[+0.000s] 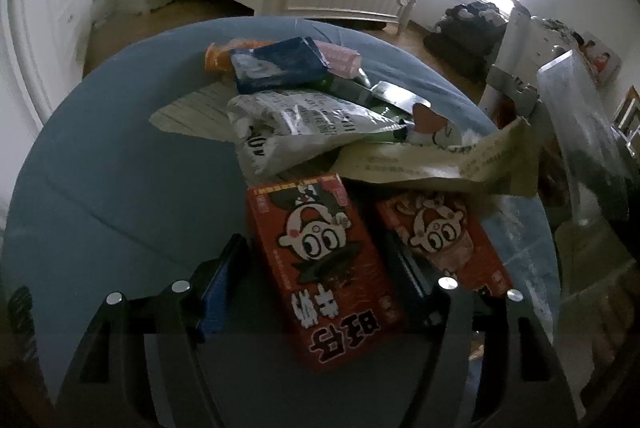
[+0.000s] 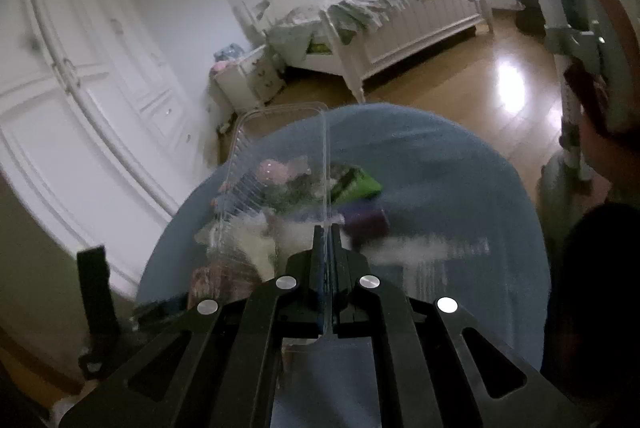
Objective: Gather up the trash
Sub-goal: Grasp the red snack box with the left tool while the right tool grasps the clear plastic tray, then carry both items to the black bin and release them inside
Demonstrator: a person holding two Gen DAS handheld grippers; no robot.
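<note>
Between the left jaws lies a red carton (image 1: 324, 264) of printed card with a slight sheen. Beyond it are a crinkly glossy white bag (image 1: 296, 124) and creased matt brown paper (image 1: 432, 164), all on smooth matt blue cloth (image 1: 120, 164). The right jaws pinch a clear, ribbed, shiny plastic tray (image 2: 280, 164); the floor (image 2: 472, 84) is glossy wood

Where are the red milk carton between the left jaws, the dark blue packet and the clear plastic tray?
red milk carton (image 1: 320, 260), left wrist view, printed front face.
dark blue packet (image 1: 280, 66), left wrist view, top face.
clear plastic tray (image 2: 280, 156), right wrist view, transparent wall.
</note>
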